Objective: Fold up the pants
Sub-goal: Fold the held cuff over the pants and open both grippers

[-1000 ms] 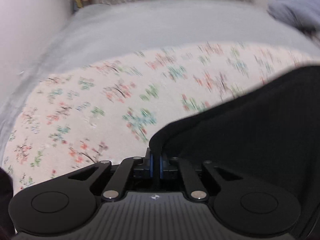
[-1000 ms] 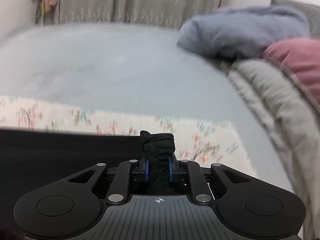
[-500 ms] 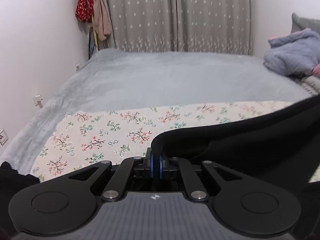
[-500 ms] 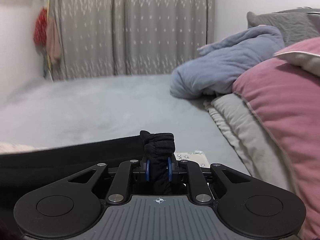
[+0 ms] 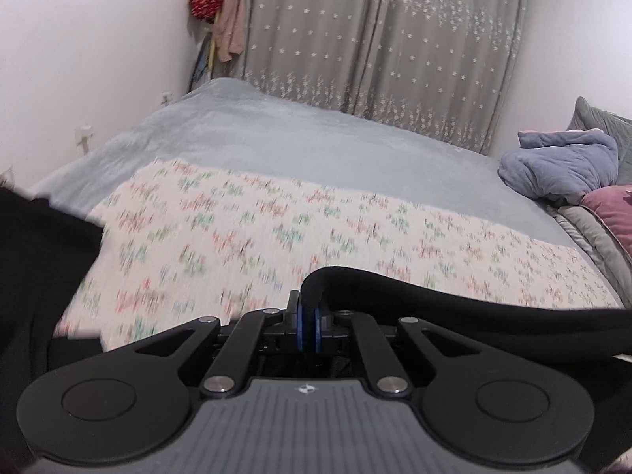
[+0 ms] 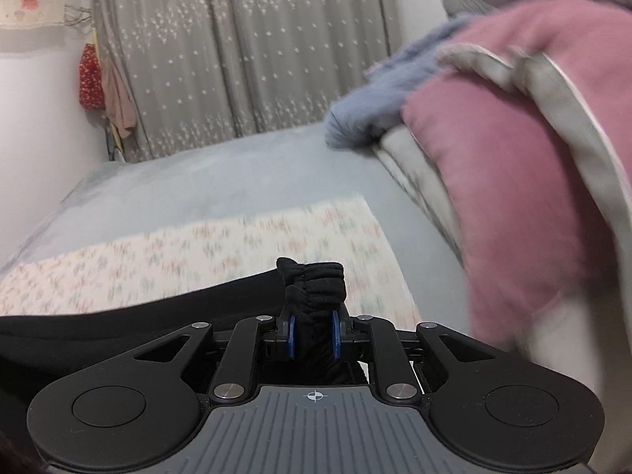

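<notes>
The black pants [image 5: 454, 316] hang stretched between my two grippers above a floral cloth [image 5: 276, 237] on the bed. My left gripper [image 5: 307, 330] is shut on a thin edge of the pants, which run off to the right. My right gripper [image 6: 312, 335] is shut on a bunched, gathered part of the pants [image 6: 312, 292], and the fabric runs off to the left. More black fabric [image 5: 39, 260] shows at the left edge of the left wrist view.
The floral cloth [image 6: 197, 260] lies on a grey-blue bedspread [image 5: 316, 146]. A blue blanket [image 5: 561, 162] and a pink pillow [image 6: 513, 197] are piled at the right. A grey curtain [image 5: 375, 39] and a white wall [image 5: 79, 59] bound the bed.
Both grippers have lifted and tilted with the pants still held. The views swung up from the cloth to the curtain. The right gripper has moved close to the pink pillow.
</notes>
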Action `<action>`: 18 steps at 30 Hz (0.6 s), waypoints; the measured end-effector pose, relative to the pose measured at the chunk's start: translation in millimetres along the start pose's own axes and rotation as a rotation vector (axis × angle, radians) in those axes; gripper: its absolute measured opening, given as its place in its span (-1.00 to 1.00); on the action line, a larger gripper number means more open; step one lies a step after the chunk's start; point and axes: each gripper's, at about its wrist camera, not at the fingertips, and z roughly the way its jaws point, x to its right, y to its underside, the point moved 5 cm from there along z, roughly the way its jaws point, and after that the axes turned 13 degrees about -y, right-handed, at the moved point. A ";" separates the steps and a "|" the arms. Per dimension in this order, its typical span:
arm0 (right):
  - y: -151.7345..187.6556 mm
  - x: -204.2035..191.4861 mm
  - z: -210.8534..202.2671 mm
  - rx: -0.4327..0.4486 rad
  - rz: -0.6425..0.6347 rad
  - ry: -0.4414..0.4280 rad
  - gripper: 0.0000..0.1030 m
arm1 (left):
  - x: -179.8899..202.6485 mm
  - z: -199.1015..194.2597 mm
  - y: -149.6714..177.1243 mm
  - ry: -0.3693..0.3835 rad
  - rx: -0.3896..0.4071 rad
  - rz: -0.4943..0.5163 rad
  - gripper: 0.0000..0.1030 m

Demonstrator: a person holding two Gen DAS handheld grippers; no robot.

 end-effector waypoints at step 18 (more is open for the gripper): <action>128.0 -24.3 -62.2 -0.031 0.046 -0.016 -0.58 | -64.7 -18.1 71.0 0.013 -0.163 -0.333 -0.25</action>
